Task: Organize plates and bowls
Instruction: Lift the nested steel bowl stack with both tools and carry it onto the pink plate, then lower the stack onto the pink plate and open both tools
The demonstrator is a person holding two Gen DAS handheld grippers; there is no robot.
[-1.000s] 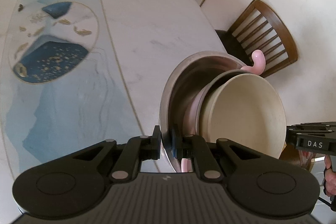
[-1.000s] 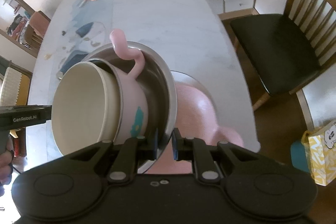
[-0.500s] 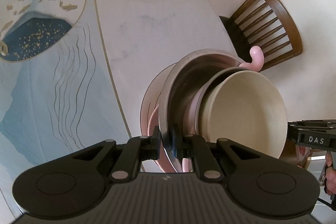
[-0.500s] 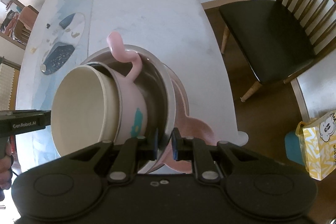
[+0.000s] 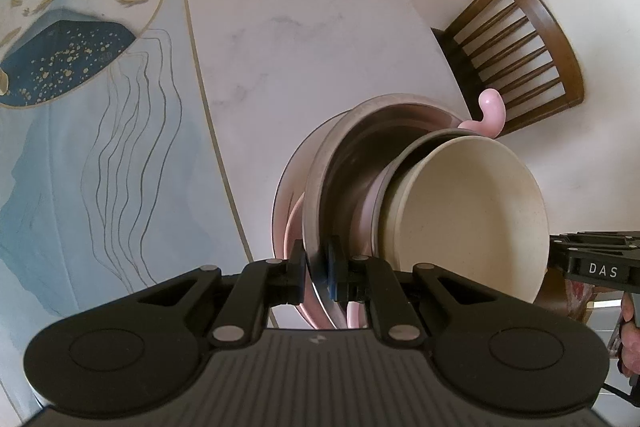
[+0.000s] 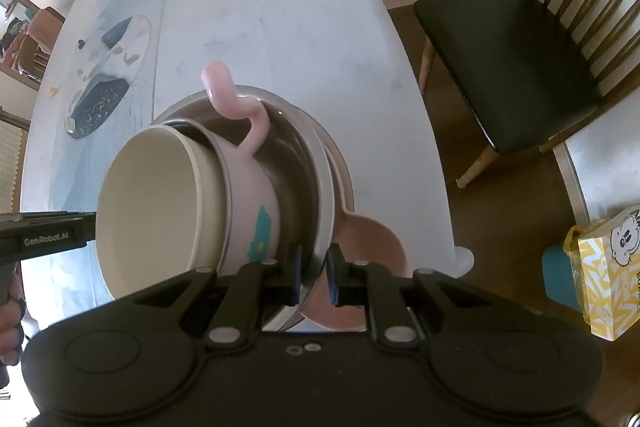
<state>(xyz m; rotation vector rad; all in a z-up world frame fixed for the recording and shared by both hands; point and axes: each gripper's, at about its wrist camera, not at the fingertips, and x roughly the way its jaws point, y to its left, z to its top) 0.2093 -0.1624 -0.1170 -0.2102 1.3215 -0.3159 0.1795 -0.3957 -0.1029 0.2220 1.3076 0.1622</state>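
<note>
Holding the steel bowl by its rim from both sides: your left gripper is pinched on the near edge in the left wrist view, your right gripper is pinched on the opposite edge in the right wrist view. Both jaws are clenched on thin metal, nearly closed.

Stack inside the steel bowl: pink handled cup, curled handle sticking up past the rim, w/ cream bowl nested in it.

Key relation: pink plate sits directly below the stack, at the table edge nearest you, peeking out from under the steel rim on both views. Can't tell if the steel base touches the plate yet.

Judgement: next move is straight down, centred on the plate. Both hands equally near, so keep them level. Load looks top-heavy; a tilt could slide the cup.
</note>
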